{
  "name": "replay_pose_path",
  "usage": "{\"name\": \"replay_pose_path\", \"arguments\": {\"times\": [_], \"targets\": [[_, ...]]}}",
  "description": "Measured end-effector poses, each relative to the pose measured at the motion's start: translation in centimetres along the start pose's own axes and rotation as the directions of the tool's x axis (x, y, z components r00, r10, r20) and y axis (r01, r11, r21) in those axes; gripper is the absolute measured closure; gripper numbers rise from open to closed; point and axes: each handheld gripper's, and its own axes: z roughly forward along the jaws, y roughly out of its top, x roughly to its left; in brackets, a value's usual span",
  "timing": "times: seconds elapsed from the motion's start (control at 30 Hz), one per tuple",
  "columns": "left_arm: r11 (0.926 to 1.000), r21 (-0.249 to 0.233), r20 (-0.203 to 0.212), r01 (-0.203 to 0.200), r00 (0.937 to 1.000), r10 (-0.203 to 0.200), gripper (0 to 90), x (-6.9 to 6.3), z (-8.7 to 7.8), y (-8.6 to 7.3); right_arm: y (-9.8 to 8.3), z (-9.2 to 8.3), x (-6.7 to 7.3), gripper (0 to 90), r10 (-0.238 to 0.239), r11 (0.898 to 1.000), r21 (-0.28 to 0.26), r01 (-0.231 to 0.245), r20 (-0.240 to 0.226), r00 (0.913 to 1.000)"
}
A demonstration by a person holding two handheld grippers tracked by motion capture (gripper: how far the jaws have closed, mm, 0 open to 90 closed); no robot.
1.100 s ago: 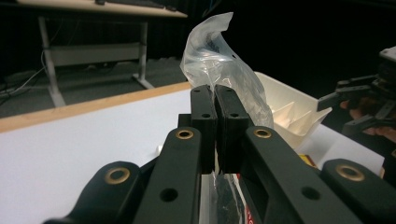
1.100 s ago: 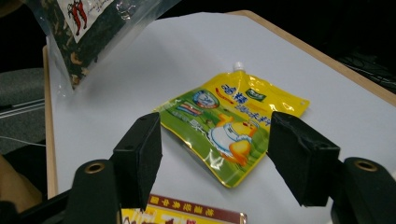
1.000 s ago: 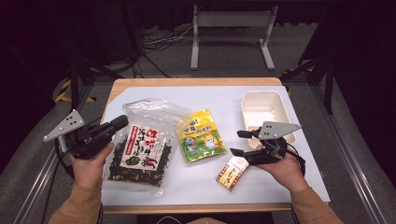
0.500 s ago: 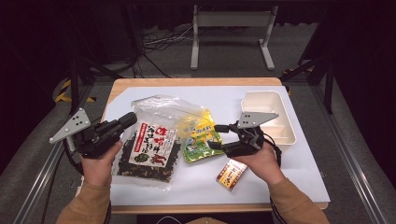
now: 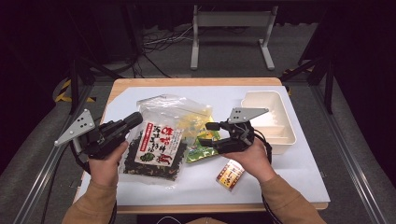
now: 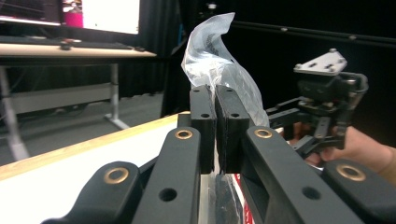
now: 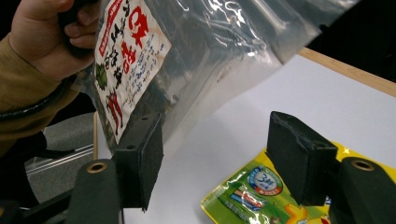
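Note:
A clear bag of dark seaweed (image 5: 156,147) with a white and red label is held up off the table, over its left half. My left gripper (image 5: 135,119) is shut on the bag's upper left edge; in the left gripper view the jaws (image 6: 215,126) pinch the clear plastic (image 6: 212,51). My right gripper (image 5: 208,135) stands open just right of the bag, above a yellow-green snack packet (image 5: 201,151). In the right gripper view the bag (image 7: 187,51) hangs close beyond the left pad (image 7: 140,158), with nothing between the pads, and the packet (image 7: 261,196) lies below.
A white divided tray (image 5: 285,135) stands at the table's right. A small orange box (image 5: 230,175) lies near the front edge, beside the right hand. A white mat (image 5: 299,177) covers the wooden tabletop, bare at front right.
My right gripper has moved left from beside the tray to the bag's right edge, still open. The left gripper has tilted the bag up and slightly to the right.

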Motion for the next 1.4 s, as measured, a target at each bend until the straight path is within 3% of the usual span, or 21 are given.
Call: {"name": "replay_pose_path", "arguments": {"times": [0.4,0.47,0.57,0.8,1.23,1.4], "targets": [[0.9995,-0.026,0.048,-0.017,0.9987,0.018,87.0,-0.6,0.5,-0.4,0.4,1.0,0.1,38.7,0.047,0.998,-0.033,-0.049,-0.068,0.9966],[0.9995,-0.026,0.048,-0.017,0.9987,0.019,86.9,-0.6,0.5,-0.4,0.5,1.1,0.2,43.2,0.043,0.998,-0.033,-0.045,-0.078,0.9961],[0.9994,-0.023,0.054,-0.026,0.9982,0.027,86.9,-0.7,0.7,-0.4,0.7,1.2,0.4,58.2,0.04,0.999,-0.027,-0.043,-0.108,0.9934],[0.9997,-0.023,0.051,-0.012,0.9986,0.013,86.8,-0.5,0.6,-0.6,1.0,1.1,0.6,76.7,0.027,0.999,-0.029,-0.031,-0.137,0.9902],[0.9994,-0.03,0.059,-0.018,0.9981,0.02,86.3,-0.7,0.5,-0.4,1.7,0.0,1.4,81.9,-0.011,1.0,-0.028,0.008,-0.09,0.9959],[0.9991,-0.041,0.059,0.008,0.9982,-0.006,89.4,-0.4,0.2,-0.4,2.5,-0.8,1.7,82.4,-0.028,1.0,-0.011,0.028,-0.052,0.9983]]}}
